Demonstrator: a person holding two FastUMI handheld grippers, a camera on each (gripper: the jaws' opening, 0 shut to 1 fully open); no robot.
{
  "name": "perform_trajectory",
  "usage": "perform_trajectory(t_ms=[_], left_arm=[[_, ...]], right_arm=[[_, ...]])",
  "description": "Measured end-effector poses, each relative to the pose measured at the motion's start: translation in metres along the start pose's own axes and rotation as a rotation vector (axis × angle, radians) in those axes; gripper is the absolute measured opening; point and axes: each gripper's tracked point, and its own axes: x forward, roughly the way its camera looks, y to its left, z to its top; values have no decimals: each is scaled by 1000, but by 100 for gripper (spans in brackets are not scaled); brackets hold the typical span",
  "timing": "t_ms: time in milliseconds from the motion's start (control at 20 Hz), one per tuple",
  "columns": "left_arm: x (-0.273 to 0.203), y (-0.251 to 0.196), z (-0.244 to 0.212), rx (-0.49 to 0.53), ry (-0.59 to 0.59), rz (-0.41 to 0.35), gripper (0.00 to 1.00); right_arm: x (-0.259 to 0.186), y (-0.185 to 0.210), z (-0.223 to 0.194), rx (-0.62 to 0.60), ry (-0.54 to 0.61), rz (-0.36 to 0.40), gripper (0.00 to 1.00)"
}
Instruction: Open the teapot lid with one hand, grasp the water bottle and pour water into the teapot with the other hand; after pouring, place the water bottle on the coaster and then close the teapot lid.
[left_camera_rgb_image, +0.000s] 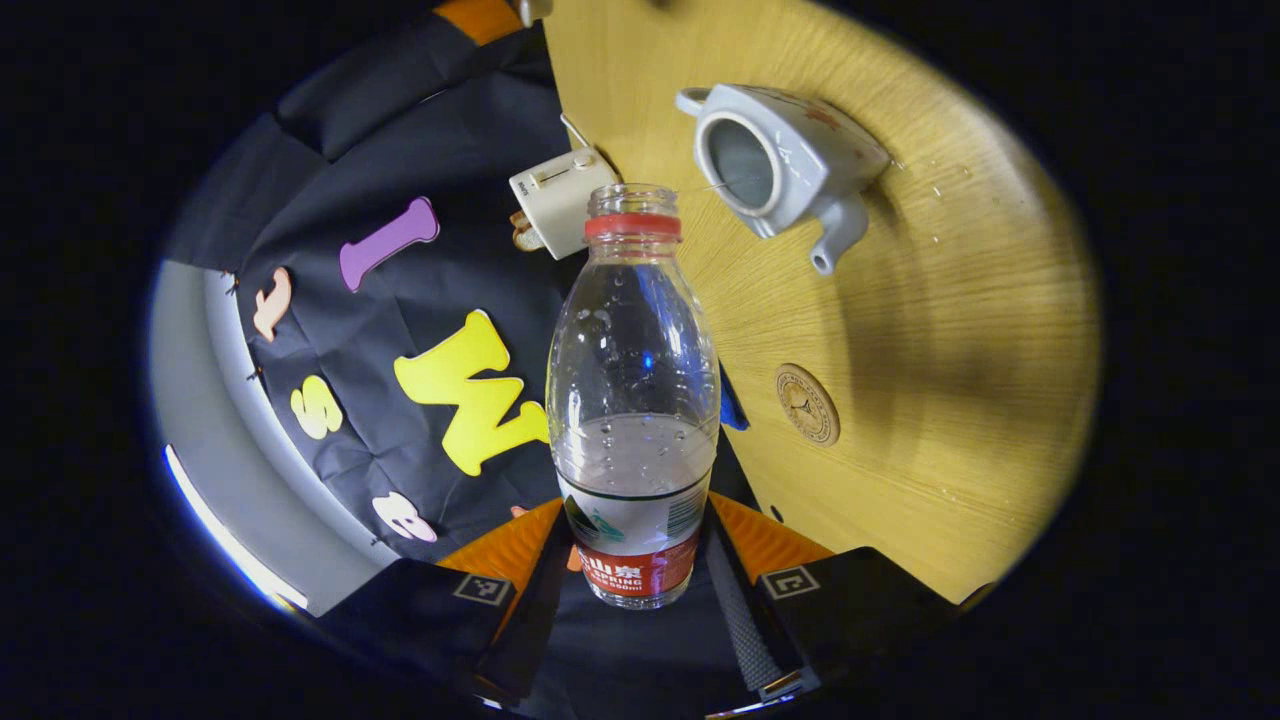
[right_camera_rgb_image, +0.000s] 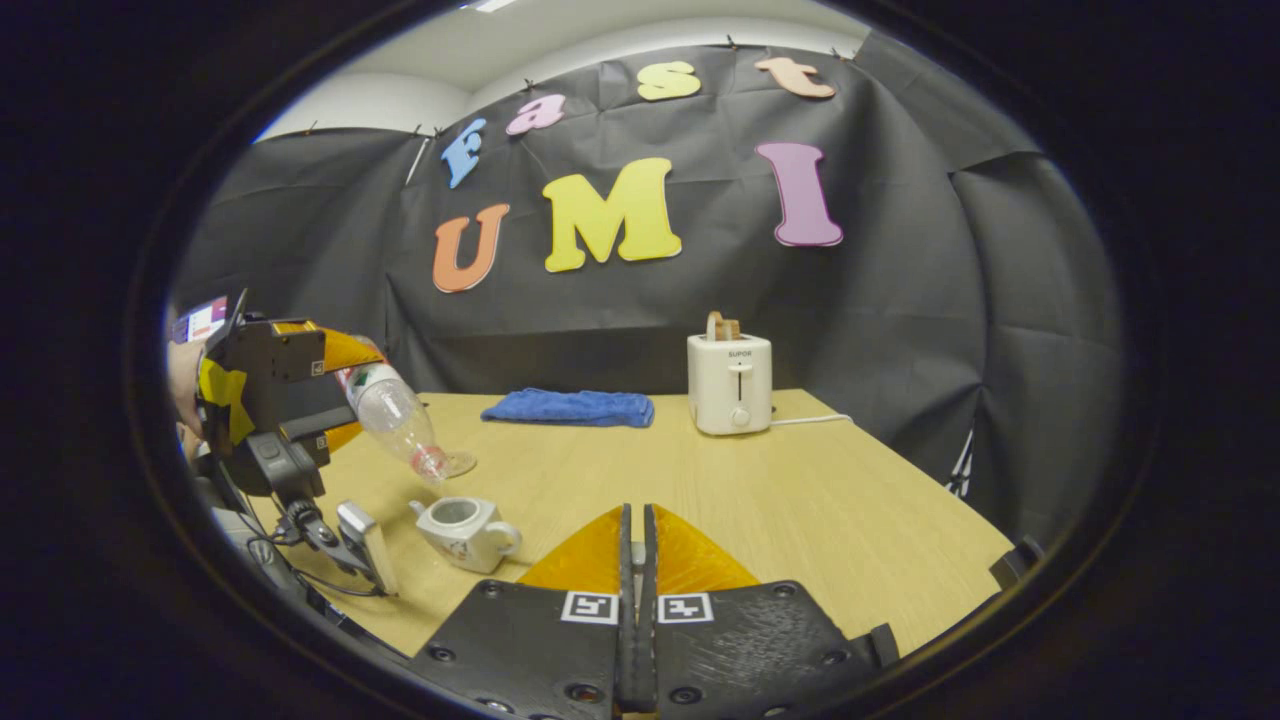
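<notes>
1. The left hand-held gripper (left_camera_rgb_image: 640, 570) grasps the water bottle (left_camera_rgb_image: 633, 400) low on its labelled base, both fingers pressing its sides.
2. The bottle is uncapped and tilted, its mouth above and beside the open teapot (right_camera_rgb_image: 463, 533) on the tabletop (right_camera_rgb_image: 780, 500).
3. It looks about a third full, so light; thin plastic probably dents under a hard squeeze.
4. The right hand-held gripper (right_camera_rgb_image: 636, 590) is clenched, and I cannot tell whether it holds the lid.
5. The coaster (left_camera_rgb_image: 807, 403) lies near the teapot.
</notes>
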Motion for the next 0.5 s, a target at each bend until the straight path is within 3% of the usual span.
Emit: perform_trajectory(t_ms=[150, 350, 500], left_arm=[[0, -11, -1, -118, -16, -16, 78], [-7, -57, -10, -464, 8, -194, 75], [-11, -69, -13, -739, 28, -249, 76]], right_arm=[[-1, 3, 6, 0, -7, -1, 0], [-4, 12, 14, -2, -18, 5, 0], [-5, 20, 20, -12, -24, 12, 0]])
